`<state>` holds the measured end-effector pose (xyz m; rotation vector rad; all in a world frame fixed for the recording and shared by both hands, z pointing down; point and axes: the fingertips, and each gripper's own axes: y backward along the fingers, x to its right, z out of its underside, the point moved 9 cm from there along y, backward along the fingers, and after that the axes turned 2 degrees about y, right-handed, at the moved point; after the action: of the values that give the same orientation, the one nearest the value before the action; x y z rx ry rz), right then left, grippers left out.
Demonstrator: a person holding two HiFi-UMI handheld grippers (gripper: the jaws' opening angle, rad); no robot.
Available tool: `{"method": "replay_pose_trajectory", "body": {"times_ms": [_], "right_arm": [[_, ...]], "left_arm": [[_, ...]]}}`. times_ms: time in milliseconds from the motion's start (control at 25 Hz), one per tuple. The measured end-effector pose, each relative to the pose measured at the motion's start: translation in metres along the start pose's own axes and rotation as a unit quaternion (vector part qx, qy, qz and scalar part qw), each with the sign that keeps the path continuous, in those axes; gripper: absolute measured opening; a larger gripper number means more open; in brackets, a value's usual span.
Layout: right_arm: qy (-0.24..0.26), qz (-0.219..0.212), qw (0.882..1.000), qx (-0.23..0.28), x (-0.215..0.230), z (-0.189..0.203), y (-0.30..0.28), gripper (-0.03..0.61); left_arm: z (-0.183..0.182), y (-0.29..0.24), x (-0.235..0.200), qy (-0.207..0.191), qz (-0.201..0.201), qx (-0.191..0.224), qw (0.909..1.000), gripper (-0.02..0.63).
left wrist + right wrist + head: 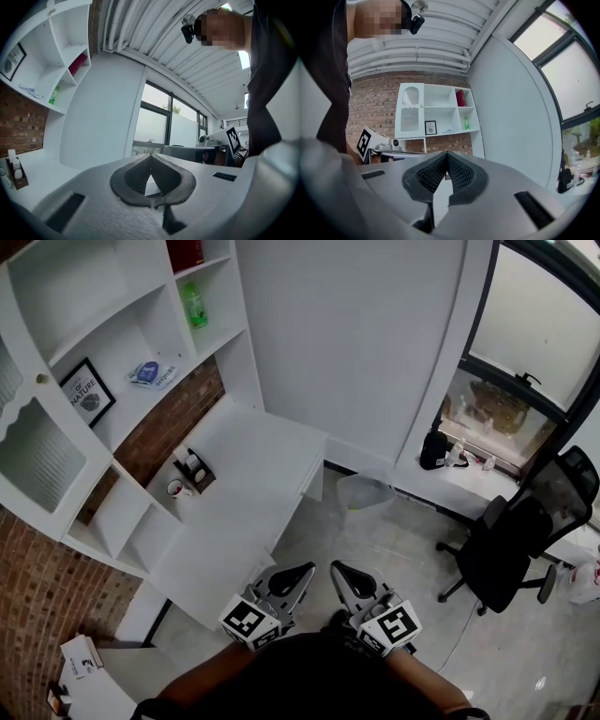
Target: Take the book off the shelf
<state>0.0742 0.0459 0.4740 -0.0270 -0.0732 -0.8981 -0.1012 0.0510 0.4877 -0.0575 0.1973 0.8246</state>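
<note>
Both tools are held low in front of the person's body, well away from the shelf point(105, 326): the left gripper point(306, 570) has its jaws closed tip to tip with nothing between them, and the right gripper point(337, 569) is likewise closed and empty. The red book point(185, 253) stands upright in the top right compartment of the white shelf, in the compartment above the green bottle point(194, 306). A framed picture point(87, 391) leans in a lower compartment to the left, above the white desk point(246, 486).
</note>
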Motion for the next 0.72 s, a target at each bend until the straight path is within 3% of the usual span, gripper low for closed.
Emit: {"method": "replay_pose_trajectory", "body": {"times_ms": [360,720], "right_arm": [[-0.010,-0.015,1.000,-0.018,0.093,-0.005,0.016,0.015],[-0.014,-0.017,1.000,-0.019,0.131,-0.004,0.007,0.015]], "left_arm": [[0.002,-0.091,0.008,-0.004,-0.014,-0.002,0.9999,0.006],[0.001,-0.124,-0.011,-0.002,-0.028,0.006,0.9996,0.006]]}}
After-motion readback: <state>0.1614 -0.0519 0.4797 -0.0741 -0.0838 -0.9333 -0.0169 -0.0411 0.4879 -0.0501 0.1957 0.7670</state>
